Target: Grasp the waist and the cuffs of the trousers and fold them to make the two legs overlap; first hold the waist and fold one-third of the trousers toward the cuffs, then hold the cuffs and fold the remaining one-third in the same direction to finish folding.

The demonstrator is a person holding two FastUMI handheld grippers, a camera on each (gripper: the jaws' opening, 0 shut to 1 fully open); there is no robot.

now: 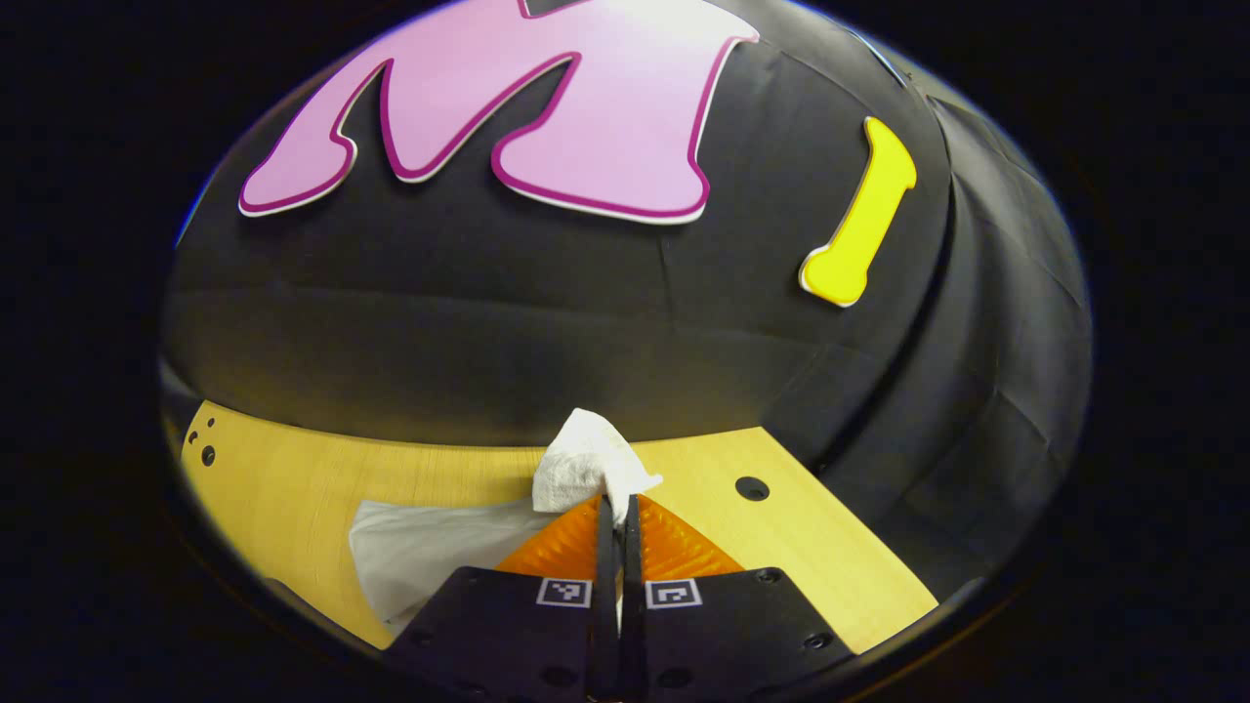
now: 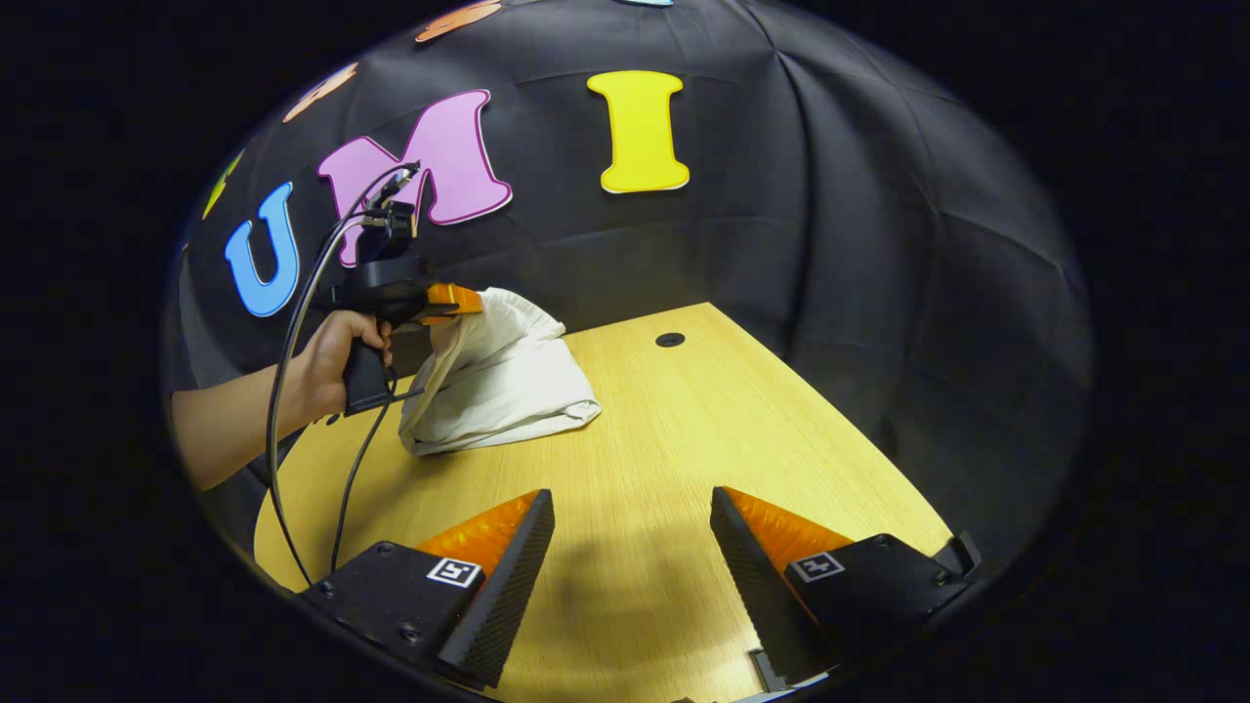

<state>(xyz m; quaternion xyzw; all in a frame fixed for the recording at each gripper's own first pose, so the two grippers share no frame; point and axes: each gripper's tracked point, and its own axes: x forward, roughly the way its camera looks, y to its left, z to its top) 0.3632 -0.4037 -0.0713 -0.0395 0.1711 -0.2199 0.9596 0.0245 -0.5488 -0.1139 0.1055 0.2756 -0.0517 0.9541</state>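
Note:
The white trousers (image 2: 503,381) are bunched in a heap at the far left of the wooden table (image 2: 684,430). My left gripper (image 1: 617,513) is shut on a fold of the trousers (image 1: 586,459), which sticks up past its fingertips while the rest hangs down to the left. In the right gripper view that left gripper (image 2: 459,301), held by a hand (image 2: 337,366), lifts the top of the heap off the table. My right gripper (image 2: 633,513) stands open low over the table's near part, with nothing between its fingers and well apart from the trousers.
A round hole (image 2: 670,340) is cut in the table near its far edge; another hole (image 1: 752,488) shows right of the cloth in the left gripper view. Black cables (image 2: 312,322) trail from the left gripper down past the table's left edge. The booth wall stands close behind.

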